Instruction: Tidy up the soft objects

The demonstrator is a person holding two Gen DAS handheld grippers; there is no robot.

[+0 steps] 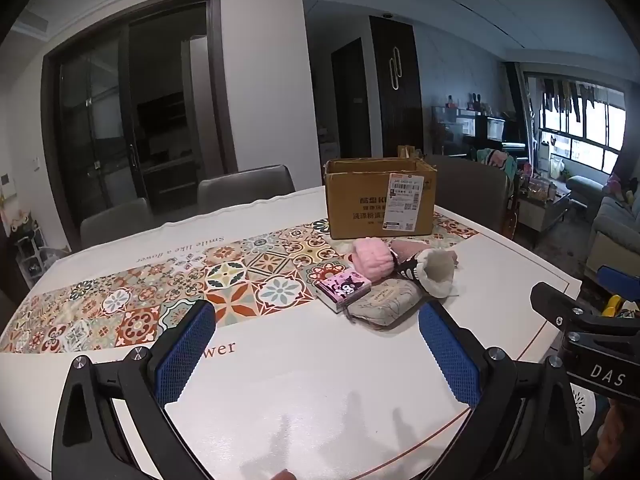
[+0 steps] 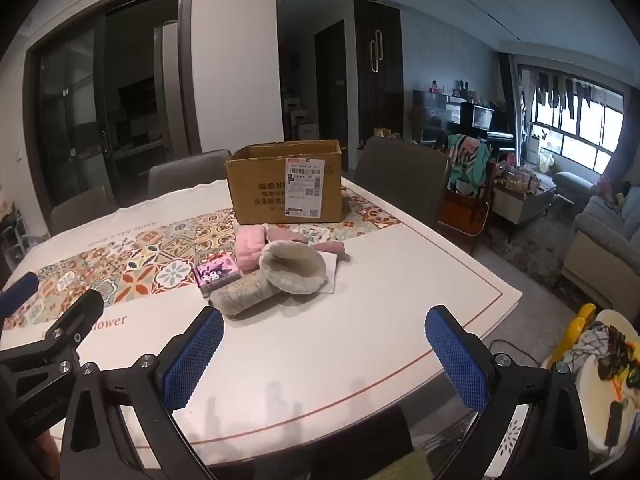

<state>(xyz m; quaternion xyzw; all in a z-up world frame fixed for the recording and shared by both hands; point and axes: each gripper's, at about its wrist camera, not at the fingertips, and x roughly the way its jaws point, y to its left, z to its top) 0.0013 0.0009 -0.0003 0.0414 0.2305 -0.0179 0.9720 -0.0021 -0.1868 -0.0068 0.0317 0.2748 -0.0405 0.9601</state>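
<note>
Left wrist view: we see the left gripper (image 1: 316, 354) spread wide, blue textured pads (image 1: 184, 356) apart, nothing between them, hovering over the white desk (image 1: 304, 392). Part of the right gripper (image 1: 588, 332) shows at the right edge.

Right wrist view: right gripper (image 2: 324, 356) also spread wide and holding nothing — both sit well short of the pile.

Soft objects are clustered mid-desk, just in front of the open brown cardboard box (image 2: 286, 184) with a white shipping label:
- fluffy pink rolled cloth (image 2: 250, 250), nearest the box
- cream fleece-lined slipper-like piece (image 2: 294, 266), opening facing us, resting against the pink one
- dusty-pink soft item (image 2: 328, 248) behind it, partly hidden — we can't tell what it is
- beige printed fabric pouch (image 2: 240, 296) at the front of the pile, touching the cream piece
- small pink cartoon-print tissue pack (image 2: 218, 274) just left of the pouch

Box stands on the colourful tile-pattern runner (image 2: 160, 256) across the desk; the pile straddles the runner's near edge. Grey chairs (image 2: 404, 184) behind the desk.
</note>
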